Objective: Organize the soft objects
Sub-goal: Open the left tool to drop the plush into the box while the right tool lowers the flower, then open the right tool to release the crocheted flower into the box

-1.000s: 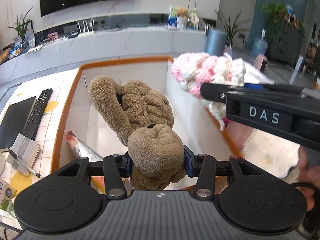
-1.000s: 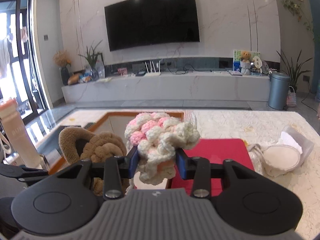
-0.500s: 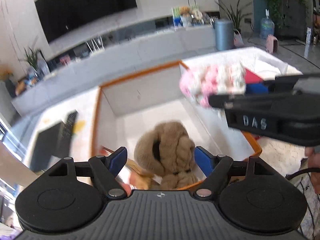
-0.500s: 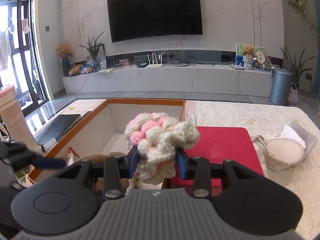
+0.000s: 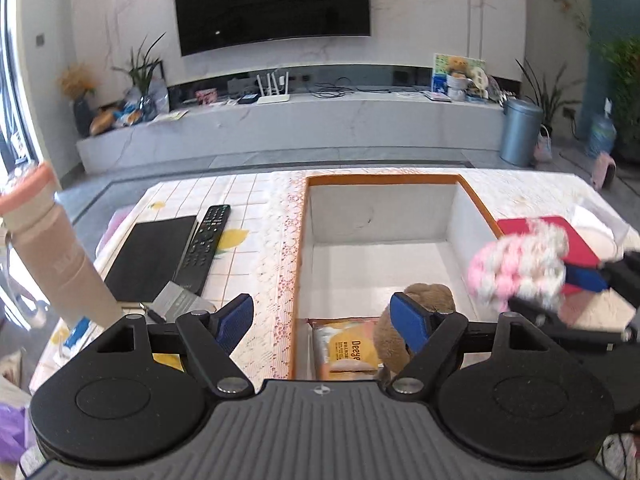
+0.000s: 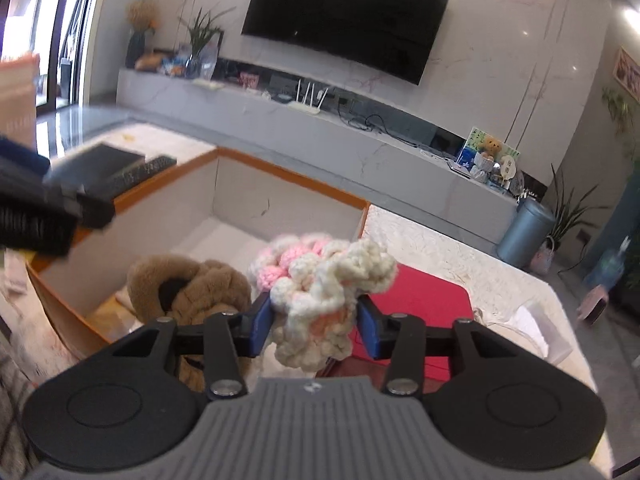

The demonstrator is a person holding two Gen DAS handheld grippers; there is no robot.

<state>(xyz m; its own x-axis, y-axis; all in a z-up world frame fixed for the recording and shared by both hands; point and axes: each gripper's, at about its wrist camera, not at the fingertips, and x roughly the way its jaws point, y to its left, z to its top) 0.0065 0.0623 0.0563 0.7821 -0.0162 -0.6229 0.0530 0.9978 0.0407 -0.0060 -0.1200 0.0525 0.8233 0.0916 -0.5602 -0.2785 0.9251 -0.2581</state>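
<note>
White box [image 5: 384, 216], orange-rimmed, open-topped, at the tabletop's middle. Brown plush toy [image 6: 192, 288] lies inside, at the near end beside a snack packet [image 5: 346, 350]. Left gripper [image 5: 322, 320] has just spread wide, nothing between its pads. Right gripper [image 6: 316, 322] clenched on pink-and-cream crochet piece [image 6: 320, 276] over the box's right rim, jaws just easing apart
</note>
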